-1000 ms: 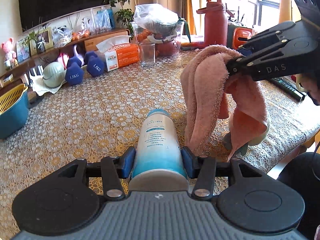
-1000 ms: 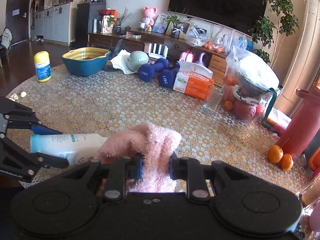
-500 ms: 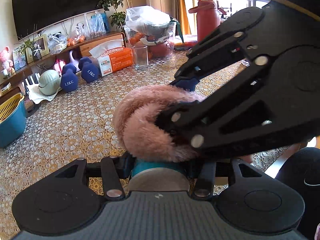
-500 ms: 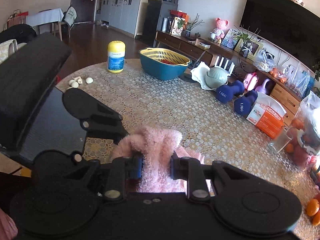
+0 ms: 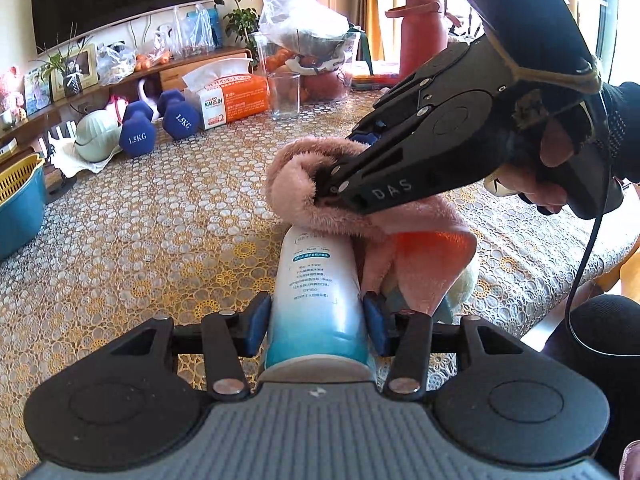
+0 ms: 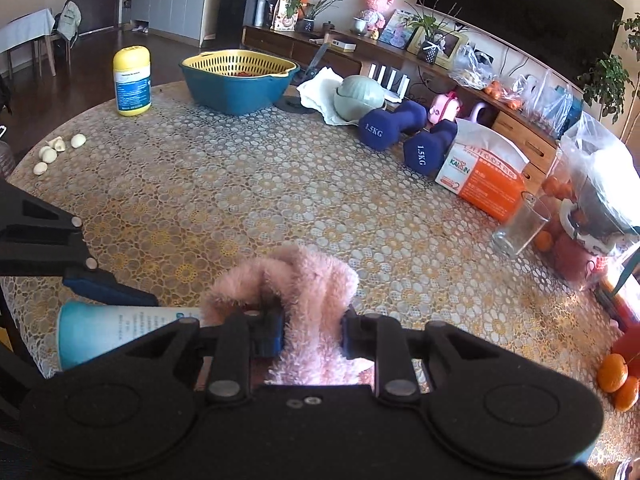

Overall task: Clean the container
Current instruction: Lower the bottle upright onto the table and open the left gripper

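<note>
A white bottle with a blue base lies lengthwise between my left gripper's blue pads, which are shut on its lower end. A fluffy pink cloth drapes over the bottle's far end, hiding the cap. My right gripper is shut on that pink cloth; from the left wrist it appears as a black body reaching in from the right, held by a gloved hand. In the right wrist view the bottle points left under the cloth.
On the lace-covered table: two blue dumbbells, an orange tissue box, a drinking glass, a teal bowl with yellow strainer, a yellow-capped jar, garlic cloves, bagged fruit, oranges.
The right gripper has pulled back from right over the left camera toward the right, dragging the pink cloth along the bottle to its far end. The bottle's body shows again.
</note>
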Tool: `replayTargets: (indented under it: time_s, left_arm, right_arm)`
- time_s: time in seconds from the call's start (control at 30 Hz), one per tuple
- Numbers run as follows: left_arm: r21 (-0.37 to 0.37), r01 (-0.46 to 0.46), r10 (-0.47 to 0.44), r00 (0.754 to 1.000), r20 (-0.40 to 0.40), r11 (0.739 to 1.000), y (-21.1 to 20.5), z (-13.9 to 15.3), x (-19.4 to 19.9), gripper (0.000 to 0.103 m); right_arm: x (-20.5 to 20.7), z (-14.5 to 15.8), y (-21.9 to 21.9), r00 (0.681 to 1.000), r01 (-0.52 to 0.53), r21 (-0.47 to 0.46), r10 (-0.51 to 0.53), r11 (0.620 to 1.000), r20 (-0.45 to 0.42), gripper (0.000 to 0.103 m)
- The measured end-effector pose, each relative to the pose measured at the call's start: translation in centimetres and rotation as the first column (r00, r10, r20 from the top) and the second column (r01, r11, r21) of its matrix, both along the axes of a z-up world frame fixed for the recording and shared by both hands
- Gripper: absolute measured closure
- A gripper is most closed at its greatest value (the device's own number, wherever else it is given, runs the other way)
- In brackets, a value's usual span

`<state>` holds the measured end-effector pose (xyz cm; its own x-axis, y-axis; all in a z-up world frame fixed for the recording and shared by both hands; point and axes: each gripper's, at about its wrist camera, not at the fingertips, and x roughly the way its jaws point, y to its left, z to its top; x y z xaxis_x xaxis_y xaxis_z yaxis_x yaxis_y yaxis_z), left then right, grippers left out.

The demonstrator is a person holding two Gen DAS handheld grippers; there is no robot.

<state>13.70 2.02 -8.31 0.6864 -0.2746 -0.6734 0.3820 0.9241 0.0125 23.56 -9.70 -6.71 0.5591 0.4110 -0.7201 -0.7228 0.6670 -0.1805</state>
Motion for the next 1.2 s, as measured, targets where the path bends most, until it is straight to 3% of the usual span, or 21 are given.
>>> replayTargets:
  time_s: [0.13, 0.27, 0.37, 0.57, 0.67, 0.77, 0.93, 1.07, 1.2]
  left_arm:
    - [-0.011, -0.009, 0.009, 0.999, -0.04, 1.0, 0.6, -0.5, -0.1, 0.053]
    - [-0.076, -0.03, 0.024, 0.996, -0.087, 0.997, 1.9, -0.6, -0.5, 0.053]
    - [-0.126, -0.063, 0.046, 0.99, -0.135, 0.99, 3.0, -0.8, -0.6, 0.045]
    - [-0.156, -0.103, 0.076, 0.983, -0.169, 0.982, 4.2, -1.2, -1.3, 0.042]
    - [-0.115, -0.101, 0.086, 0.988, -0.129, 0.988, 3.7, -1.0, -1.9, 0.042]
    - [-0.016, -0.079, 0.078, 0.997, -0.026, 0.997, 2.5, -0.5, -2.9, 0.042]
    - [0.13, -0.008, -0.009, 0.992, 0.128, 0.991, 0.2, 0.4, -5.0, 0.042]
    - [0.179, 0.063, -0.087, 0.987, 0.133, 0.982, -1.1, 0.2, -5.4, 0.042]
    - [0.222, 0.052, -0.085, 0.986, 0.143, 0.974, -1.5, -0.5, -5.2, 0.042]
  right_arm:
    - [0.2, -0.2, -0.4, 0.999, 0.049, -0.023, -0.048, 0.999, 0.022, 0.079]
    - [0.8, -1.3, -2.0, 0.994, 0.105, -0.047, -0.105, 0.993, 0.005, 0.079]
    - [0.7, -1.9, -3.4, 0.99, 0.141, -0.05, -0.141, 0.989, -0.007, 0.079]
    - [-0.2, -0.1, -6.3, 0.981, 0.193, 0.001, -0.193, 0.981, 0.014, 0.081]
    - [-1.0, 1.4, -7.3, 0.98, 0.195, 0.036, -0.197, 0.98, 0.033, 0.081]
    - [-2.1, 3.2, -8.0, 0.978, 0.195, 0.073, -0.2, 0.978, 0.064, 0.081]
    - [-3.8, 5.3, -8.4, 0.981, 0.162, 0.112, -0.173, 0.98, 0.092, 0.081]
    - [-4.8, 6.2, -8.0, 0.985, 0.134, 0.139, -0.147, 0.981, 0.09, 0.081]
    - [-5.4, 6.6, -7.2, 0.989, 0.103, 0.153, -0.118, 0.983, 0.09, 0.081]
